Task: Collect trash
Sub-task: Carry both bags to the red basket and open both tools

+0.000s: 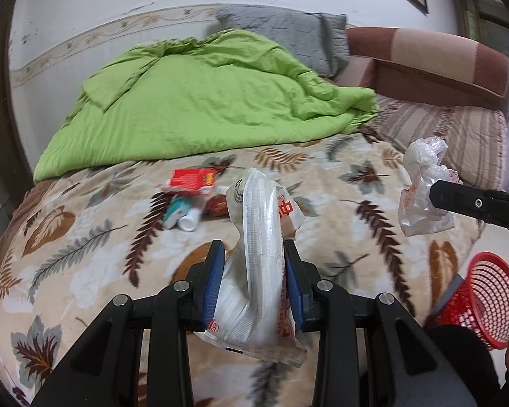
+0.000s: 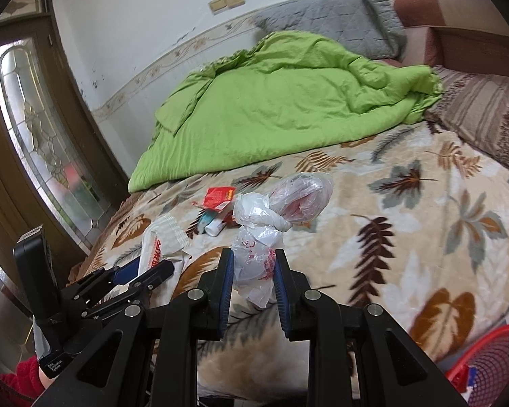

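Above the leaf-print blanket (image 1: 85,244), near its front edge and lifted clear of it: two pieces of trash, each gripped. Largest, a white printed wrapper (image 1: 264,247), clenched in the left gripper (image 1: 254,254), blue pads pressing both flanks low down, upper half standing free beyond the tips; probably light, crinkly and slick, best taken mid-body where folded thick. Smaller, a crumpled clear plastic bag (image 2: 254,254), pinched at its twisted waist by the right gripper (image 2: 253,264), puffed end ahead of the tips, tail hanging below; likely weightless, soft, prone to slipping out. Farther back on the blanket, apart from both: a red packet (image 1: 191,179) and small tubes (image 1: 183,215). Off the blanket's right edge, lower: a red mesh basket (image 1: 488,298).
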Demonstrator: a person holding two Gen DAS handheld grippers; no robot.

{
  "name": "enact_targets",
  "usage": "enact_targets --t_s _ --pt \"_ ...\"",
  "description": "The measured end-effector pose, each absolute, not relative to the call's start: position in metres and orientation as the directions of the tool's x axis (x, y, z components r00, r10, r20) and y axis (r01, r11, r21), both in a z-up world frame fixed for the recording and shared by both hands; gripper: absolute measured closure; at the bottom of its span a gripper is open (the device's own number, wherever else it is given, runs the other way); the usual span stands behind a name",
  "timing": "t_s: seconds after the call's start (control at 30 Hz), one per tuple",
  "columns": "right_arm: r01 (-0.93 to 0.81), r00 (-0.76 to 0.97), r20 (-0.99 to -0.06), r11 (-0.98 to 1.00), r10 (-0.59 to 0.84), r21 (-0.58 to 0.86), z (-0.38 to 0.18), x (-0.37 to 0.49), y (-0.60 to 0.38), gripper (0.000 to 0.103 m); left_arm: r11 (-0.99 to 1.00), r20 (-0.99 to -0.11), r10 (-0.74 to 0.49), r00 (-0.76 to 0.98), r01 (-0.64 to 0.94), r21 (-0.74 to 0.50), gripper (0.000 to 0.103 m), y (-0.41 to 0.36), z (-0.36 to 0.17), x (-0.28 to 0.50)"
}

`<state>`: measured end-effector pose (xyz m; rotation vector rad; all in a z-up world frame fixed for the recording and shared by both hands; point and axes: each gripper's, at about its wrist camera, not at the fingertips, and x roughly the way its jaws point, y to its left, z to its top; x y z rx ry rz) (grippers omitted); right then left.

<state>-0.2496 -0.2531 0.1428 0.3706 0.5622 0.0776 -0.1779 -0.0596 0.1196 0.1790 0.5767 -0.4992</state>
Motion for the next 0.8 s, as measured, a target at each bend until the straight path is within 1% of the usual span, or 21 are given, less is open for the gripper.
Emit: enact_targets --t_s 0.23,0.3,0.4,0.57,0.7,0.8 --pt "0.123 0.857 -0.508 0.921 0.090 0.370 0.149 -0.300 -0.297 0.078 0.785 -0.563 -0.510 0.650 0.620 0.005 0.070 -0.099 0.134 -0.209" --pt "0.178 0.854 -0.519 0.915 0.038 0.361 0.149 -0.324 -0.317 0.078 0.745 -0.564 -0.552 0.614 0.667 -0.003 0.070 -0.115 0.138 -0.220" --pt "0.260 0.843 -0.536 0.897 -0.031 0.357 0.147 -0.358 -0.345 0.078 0.656 -0.582 -0.627 0.518 0.754 -0.035 0.070 -0.145 0.142 -0.240" --pt "0.403 0.804 -0.577 0.846 -0.146 0.348 0.138 -0.417 -0.389 0.078 0.507 -0.621 -0.706 0.341 0.855 -0.107 0.070 -0.199 0.144 -0.269" --pt "0.462 0.772 -0.612 0.813 -0.171 0.355 0.124 -0.447 -0.413 0.078 0.388 -0.649 -0.738 0.187 0.904 -0.180 0.070 -0.243 0.141 -0.291" --pt "0.484 0.747 -0.640 0.807 -0.179 0.339 0.113 -0.459 -0.419 0.078 0.323 -0.666 -0.739 0.106 0.922 -0.212 0.069 -0.270 0.134 -0.309"
